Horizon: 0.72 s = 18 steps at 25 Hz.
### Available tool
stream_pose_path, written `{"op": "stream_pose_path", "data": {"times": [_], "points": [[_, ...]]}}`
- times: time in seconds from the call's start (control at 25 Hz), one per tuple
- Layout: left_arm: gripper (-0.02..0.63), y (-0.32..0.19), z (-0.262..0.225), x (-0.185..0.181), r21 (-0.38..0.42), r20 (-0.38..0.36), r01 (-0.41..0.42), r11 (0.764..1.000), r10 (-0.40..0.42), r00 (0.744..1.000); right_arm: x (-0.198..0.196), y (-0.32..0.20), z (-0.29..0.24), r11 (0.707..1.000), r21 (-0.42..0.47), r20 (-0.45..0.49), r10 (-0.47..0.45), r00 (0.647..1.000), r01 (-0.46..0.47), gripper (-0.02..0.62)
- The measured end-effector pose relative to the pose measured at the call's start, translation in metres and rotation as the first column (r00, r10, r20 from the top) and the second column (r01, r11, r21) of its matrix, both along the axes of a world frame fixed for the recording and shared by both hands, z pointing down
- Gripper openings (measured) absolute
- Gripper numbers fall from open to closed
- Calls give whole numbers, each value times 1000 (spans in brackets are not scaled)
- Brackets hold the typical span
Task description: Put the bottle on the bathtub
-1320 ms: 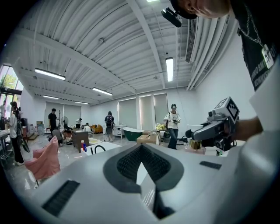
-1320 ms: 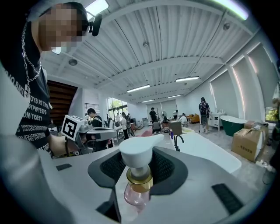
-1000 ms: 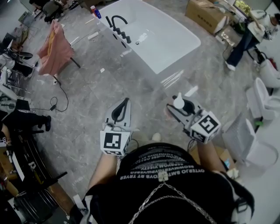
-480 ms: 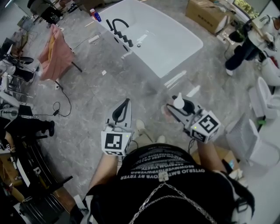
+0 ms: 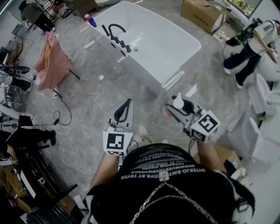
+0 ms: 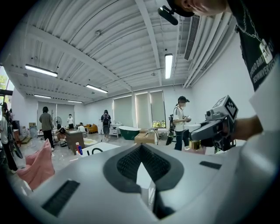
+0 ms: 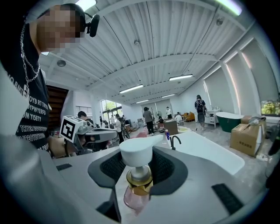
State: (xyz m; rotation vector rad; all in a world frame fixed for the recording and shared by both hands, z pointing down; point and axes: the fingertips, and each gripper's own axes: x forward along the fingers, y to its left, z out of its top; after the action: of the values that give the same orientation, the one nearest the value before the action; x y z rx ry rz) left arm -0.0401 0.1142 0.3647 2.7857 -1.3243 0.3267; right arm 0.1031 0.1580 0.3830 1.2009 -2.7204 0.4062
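Note:
A pink bottle point(image 7: 136, 192) with a gold collar and a white pump head point(image 5: 178, 101) sits between the jaws of my right gripper point(image 5: 180, 107), which is shut on it below the collar. Its lower body is hidden by the jaws. My left gripper point(image 5: 127, 103) is held level beside it on the left, its jaws closed to a point with nothing in them. Ahead on the grey floor stands the white bathtub point(image 5: 170, 48), with a black faucet point(image 5: 114, 29) on its left rim. Both grippers are still well short of its near corner. The bathtub point(image 7: 205, 153) also lies straight ahead in the right gripper view.
A pink towel point(image 5: 52, 54) hangs on a stand to the left, with a cable point(image 5: 59, 114) on the floor near it. Small bottles point(image 5: 89, 19) stand by the tub's far corner. A cardboard box point(image 5: 202, 13) lies beyond, and a person point(image 5: 245, 46) and white toilets point(image 5: 264, 98) are on the right.
The person carrying the grippers has stepped forward, so the tub and floor have slid a little nearer. Both grippers keep their pose, and the bottle stays in the right one.

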Motion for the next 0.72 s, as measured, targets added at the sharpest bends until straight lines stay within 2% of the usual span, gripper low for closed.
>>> {"op": "stream_pose_path", "data": {"times": [0.2,0.36,0.72], "points": [[2,-25,3,-8,18,46,-38,999,37,998,-6,-22,-3,1000,17,-2,19,1000,-19,147],[2,-44,-3,-11,30,40,-50,998,48,998,-12,-41,-9,999,45,-6,27,1000,-27,147],[2,-83,-7,-16,43,47,-98,994,96,994,-24,-76,-12,998,43,-6,50,999,-50,147]]}}
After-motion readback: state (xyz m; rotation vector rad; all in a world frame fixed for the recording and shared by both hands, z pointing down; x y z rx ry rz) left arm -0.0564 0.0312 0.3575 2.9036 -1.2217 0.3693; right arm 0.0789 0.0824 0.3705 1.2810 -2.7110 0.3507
